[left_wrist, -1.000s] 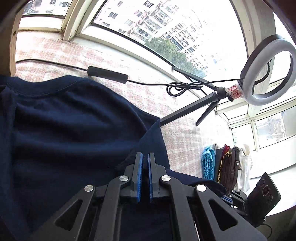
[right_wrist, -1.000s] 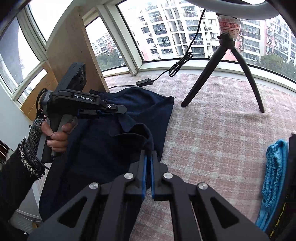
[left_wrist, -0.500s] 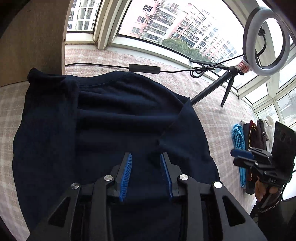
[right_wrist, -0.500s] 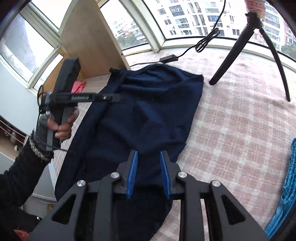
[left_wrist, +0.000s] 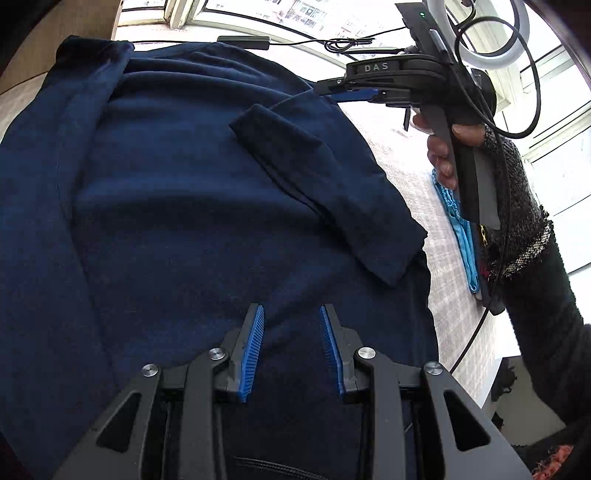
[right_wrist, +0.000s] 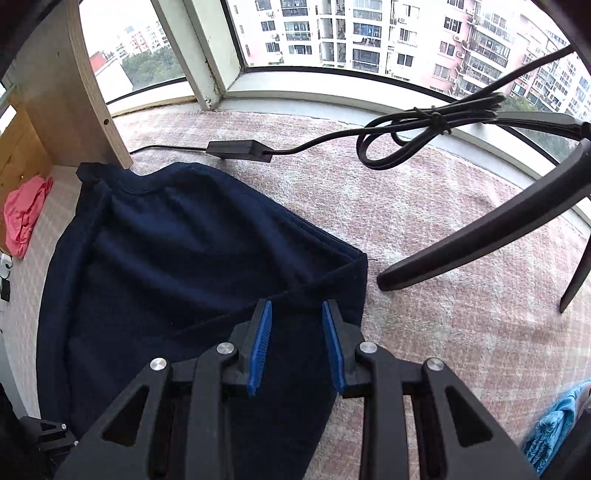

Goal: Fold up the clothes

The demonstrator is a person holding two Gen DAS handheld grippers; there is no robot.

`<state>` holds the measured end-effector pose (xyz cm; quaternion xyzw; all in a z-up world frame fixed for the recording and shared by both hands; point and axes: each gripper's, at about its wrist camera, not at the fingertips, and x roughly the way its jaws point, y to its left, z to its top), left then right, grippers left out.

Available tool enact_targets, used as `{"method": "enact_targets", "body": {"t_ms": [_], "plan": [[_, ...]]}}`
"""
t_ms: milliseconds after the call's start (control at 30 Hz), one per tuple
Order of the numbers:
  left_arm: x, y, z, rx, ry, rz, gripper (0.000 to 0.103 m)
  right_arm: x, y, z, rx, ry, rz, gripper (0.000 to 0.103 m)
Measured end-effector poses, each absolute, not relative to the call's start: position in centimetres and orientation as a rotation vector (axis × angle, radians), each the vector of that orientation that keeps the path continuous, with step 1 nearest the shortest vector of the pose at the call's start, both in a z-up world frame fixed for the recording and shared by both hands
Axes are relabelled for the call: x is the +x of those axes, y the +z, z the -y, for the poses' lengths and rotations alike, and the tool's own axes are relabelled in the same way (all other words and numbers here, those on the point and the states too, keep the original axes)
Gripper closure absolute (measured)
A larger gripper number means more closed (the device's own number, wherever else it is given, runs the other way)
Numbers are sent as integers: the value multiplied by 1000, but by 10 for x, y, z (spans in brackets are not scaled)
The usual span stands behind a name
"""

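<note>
- Left wrist view looks down on a navy shirt [left_wrist: 192,206] spread flat over the checked pink-and-white cover [left_wrist: 454,306] of the worktop, with one short sleeve [left_wrist: 325,192] folded inward across the body.
- Left claw [left_wrist: 291,347] hangs above the lower part of the shirt, its blue pads [left_wrist: 253,354] standing apart with only fabric visible beneath the gap, nothing pinched.
- Right claw [left_wrist: 351,94] shows at the upper right of that view, held by a hand [left_wrist: 443,147] in a dark knitted sleeve [left_wrist: 524,229]; its tips lie at the shirt's far right edge.
- Right wrist view shows the right claw's pads [right_wrist: 260,347] also apart, over the diagonal fold line near the shirt's corner, gripping nothing.
- A black tripod leg [right_wrist: 472,240] rests on the cover just beside that shirt corner, the nearest thing crowding the right edge.
- Its cable with an inline control box [right_wrist: 238,150] runs along the cover just beyond the collar, and a tied coil of cable [right_wrist: 406,140] lies further right.
- A ring light [left_wrist: 491,33] stands behind the right hand.
- A light wooden panel [right_wrist: 70,107] stands upright by the collar end on the left.
- A pink garment [right_wrist: 24,218] lies past the shirt on the far left, and a blue knitted cloth [right_wrist: 554,428] lies well apart on the right.
</note>
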<state>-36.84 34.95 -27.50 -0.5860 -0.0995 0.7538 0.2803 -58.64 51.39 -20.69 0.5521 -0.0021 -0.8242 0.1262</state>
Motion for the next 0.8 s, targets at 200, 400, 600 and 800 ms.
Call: {"method": "enact_targets", "body": {"t_ms": [200, 400, 600, 800], "plan": [[-369, -275, -349, -1536, 2019, 253, 73, -583, -215, -560, 1588, -2379, 287, 65], [-360, -275, -347, -1519, 2016, 232, 73, -594, -229, -563, 1537, -2322, 423, 93], [-360, -275, -346, -1505, 2010, 229, 73, -589, -211, -566, 1482, -2526, 262, 100], [-359, -275, -345, -1495, 2016, 202, 72, -578, -201, -571, 1531, -2511, 233, 82]]}}
